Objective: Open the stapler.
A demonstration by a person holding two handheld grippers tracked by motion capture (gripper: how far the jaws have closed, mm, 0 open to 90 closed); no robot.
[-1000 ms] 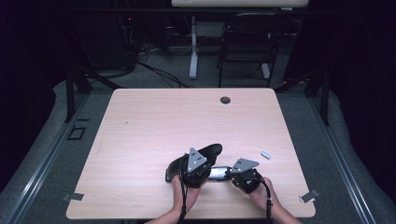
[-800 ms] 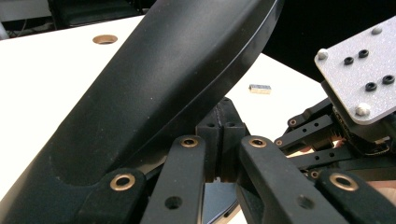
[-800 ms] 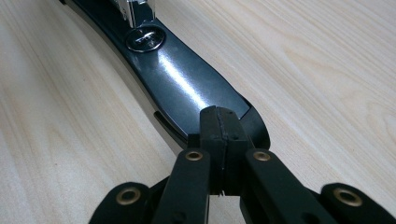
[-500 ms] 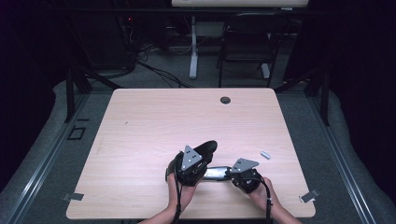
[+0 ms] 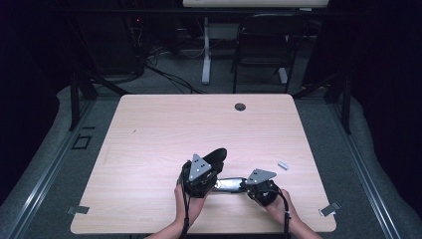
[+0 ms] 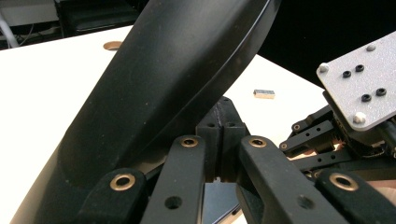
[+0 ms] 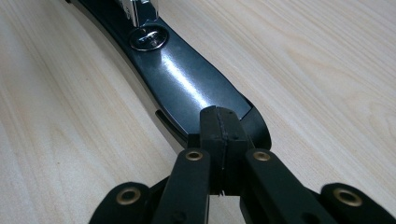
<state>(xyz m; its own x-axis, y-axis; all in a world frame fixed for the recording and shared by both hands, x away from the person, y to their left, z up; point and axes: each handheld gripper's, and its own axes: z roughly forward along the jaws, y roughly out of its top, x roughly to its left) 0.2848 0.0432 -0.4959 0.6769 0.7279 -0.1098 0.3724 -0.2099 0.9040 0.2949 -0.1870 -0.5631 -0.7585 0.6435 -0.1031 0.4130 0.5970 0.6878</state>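
Both jaws closed | your right gripper (image 7: 219, 122) pins stapler base (image 7: 187, 84) | left gripper (image 6: 219, 135) props lid (image 6: 159, 88) open for loading

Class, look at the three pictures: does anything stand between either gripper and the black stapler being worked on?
Nothing visible does. The right gripper meets the black stapler at its base tip; the left gripper is under its raised arm.

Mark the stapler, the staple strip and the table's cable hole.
stapler (image 5: 213, 158): high view, on its raised black top arm.
staple strip (image 5: 283, 165): high view, on the middle of the small grey bar.
cable hole (image 5: 240, 106): high view, on the dark round opening near the table's far edge.
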